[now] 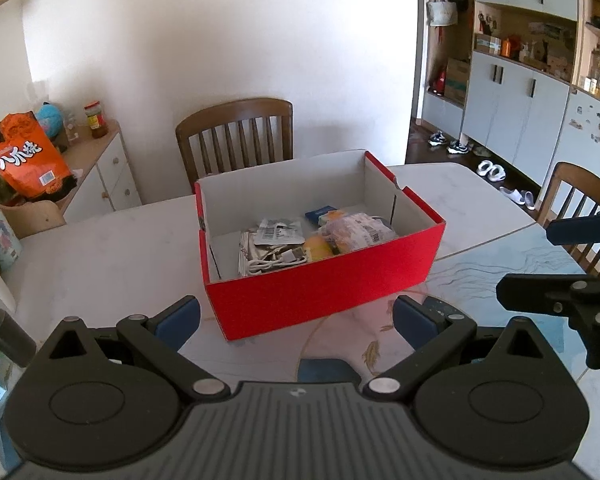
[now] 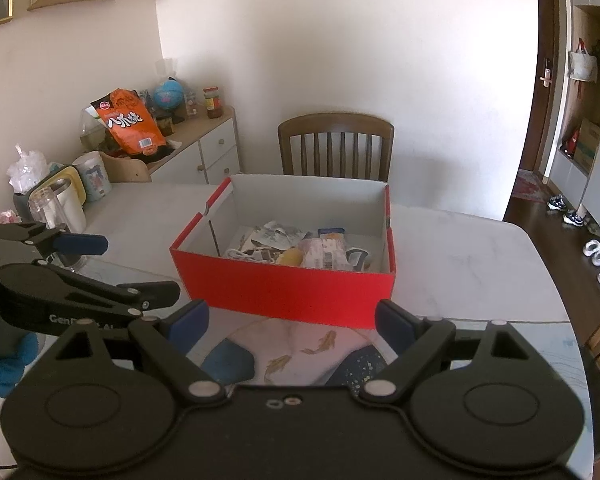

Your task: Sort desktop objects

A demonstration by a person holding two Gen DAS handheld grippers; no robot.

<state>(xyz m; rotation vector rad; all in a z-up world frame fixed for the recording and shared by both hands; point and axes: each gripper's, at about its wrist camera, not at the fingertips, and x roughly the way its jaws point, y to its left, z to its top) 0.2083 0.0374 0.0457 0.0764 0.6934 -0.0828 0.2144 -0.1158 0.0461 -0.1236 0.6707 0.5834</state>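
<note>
Apparently sorting near done: open red cardboard box (image 1: 324,280) mid-counter holds white cable (image 1: 276,262), crinkled packets (image 1: 278,230), yellow item (image 1: 318,249), gathered low inside white walls. Left tool (image 1: 296,318) released, empty, hovering near box's near wall. Right tool (image 2: 292,322) likewise spread, empty, just right of left one. White marble counter (image 2: 460,256) bare right and far; cups, kettle (image 2: 66,204) crowd left edge.

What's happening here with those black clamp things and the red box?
A person holds two black two-finger grippers over a white marble-look table. Both the left gripper and the right gripper are open and empty, facing an open red cardboard box. Inside lie a white coiled cable, plastic packets and papers.
</note>
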